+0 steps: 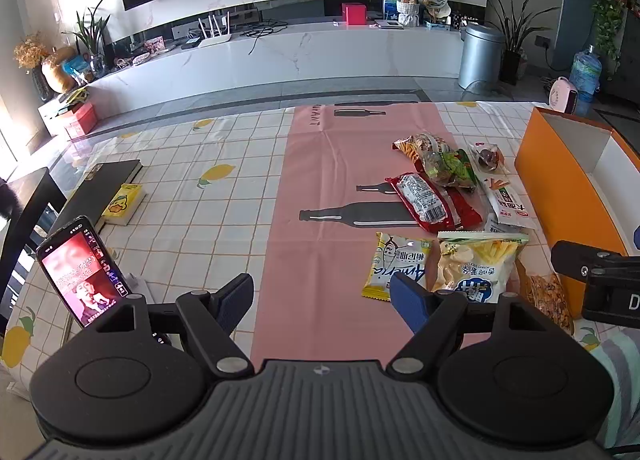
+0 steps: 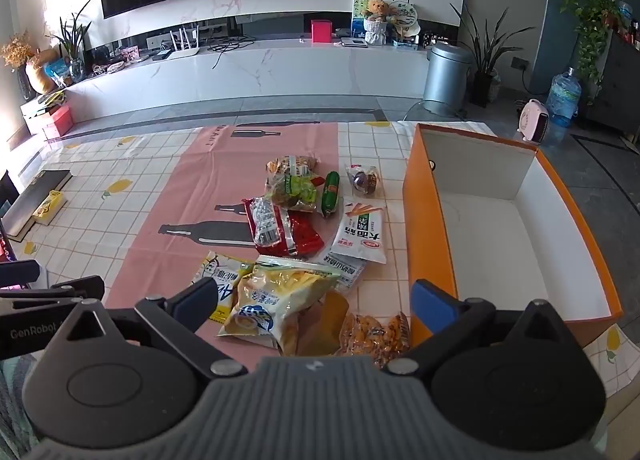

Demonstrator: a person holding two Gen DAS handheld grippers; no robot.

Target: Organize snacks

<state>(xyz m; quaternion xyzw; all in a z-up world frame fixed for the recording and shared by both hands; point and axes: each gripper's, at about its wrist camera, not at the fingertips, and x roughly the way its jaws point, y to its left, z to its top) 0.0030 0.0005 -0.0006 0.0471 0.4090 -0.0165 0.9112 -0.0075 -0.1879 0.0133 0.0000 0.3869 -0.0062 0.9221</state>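
Several snack packs lie in a loose heap on the tablecloth: a yellow fries bag (image 2: pixel 280 296), a red pack (image 2: pixel 280 228), a green sausage (image 2: pixel 331 192), a white packet (image 2: pixel 362 236) and a bag of nuts (image 2: pixel 376 334). Right of the heap stands an orange box (image 2: pixel 432 228) with a bare white inside. My right gripper (image 2: pixel 316 300) is open above the near end of the heap, and the fries bag shows between its fingers with the pads clear of it. My left gripper (image 1: pixel 322 300) is open over the pink cloth strip, left of the fries bag (image 1: pixel 476 264) and the red pack (image 1: pixel 432 200).
A phone (image 1: pixel 84 272) with a lit screen leans upright at the near left. Behind it lie a dark book (image 1: pixel 100 188) and a small yellow box (image 1: pixel 122 204). The orange box (image 1: pixel 560 188) sits close to the table's right edge. A white cabinet runs along the far wall.
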